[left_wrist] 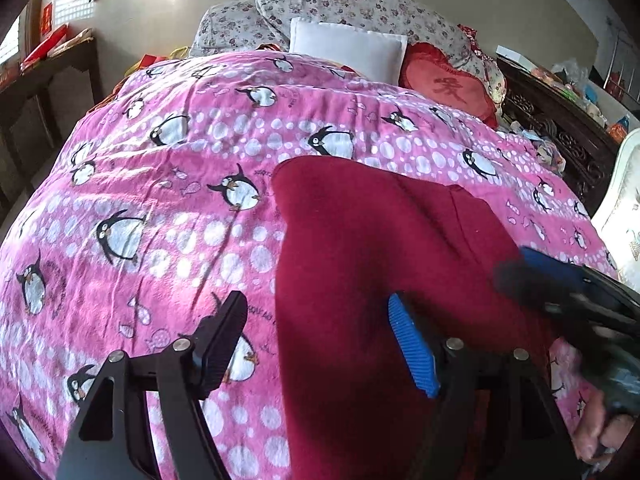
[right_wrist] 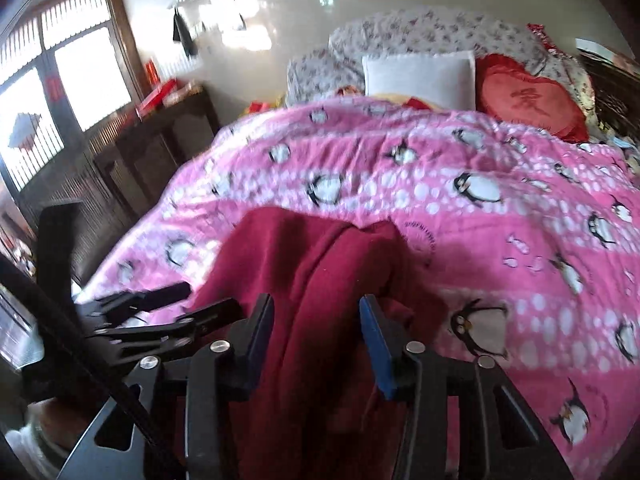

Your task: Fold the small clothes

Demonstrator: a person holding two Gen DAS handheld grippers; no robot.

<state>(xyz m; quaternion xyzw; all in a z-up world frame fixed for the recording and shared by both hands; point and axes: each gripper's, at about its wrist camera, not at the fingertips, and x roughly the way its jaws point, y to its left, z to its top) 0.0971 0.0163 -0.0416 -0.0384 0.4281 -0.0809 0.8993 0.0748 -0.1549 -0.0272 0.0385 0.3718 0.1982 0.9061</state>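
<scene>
A dark red knit garment [left_wrist: 360, 280] lies on the pink penguin blanket [left_wrist: 160, 200] of a bed. My left gripper [left_wrist: 316, 336] is open above the garment's left edge; the cloth runs under its blue-padded right finger [left_wrist: 412, 344]. In the right wrist view the garment [right_wrist: 304, 264] is bunched and passes between the fingers of my right gripper [right_wrist: 316, 336], whose jaws stand apart with cloth between them. The right gripper also shows in the left wrist view [left_wrist: 560, 280], blurred, at the garment's right side. The left gripper shows at the left of the right wrist view [right_wrist: 152, 308].
A white pillow [left_wrist: 348, 50], a red heart cushion [left_wrist: 448, 84] and floral bedding [left_wrist: 340, 4] lie at the bed's head. A dark wooden cabinet [right_wrist: 160, 140] stands left of the bed under a window [right_wrist: 60, 80]. A carved dark headboard [left_wrist: 560, 128] with clutter is at the right.
</scene>
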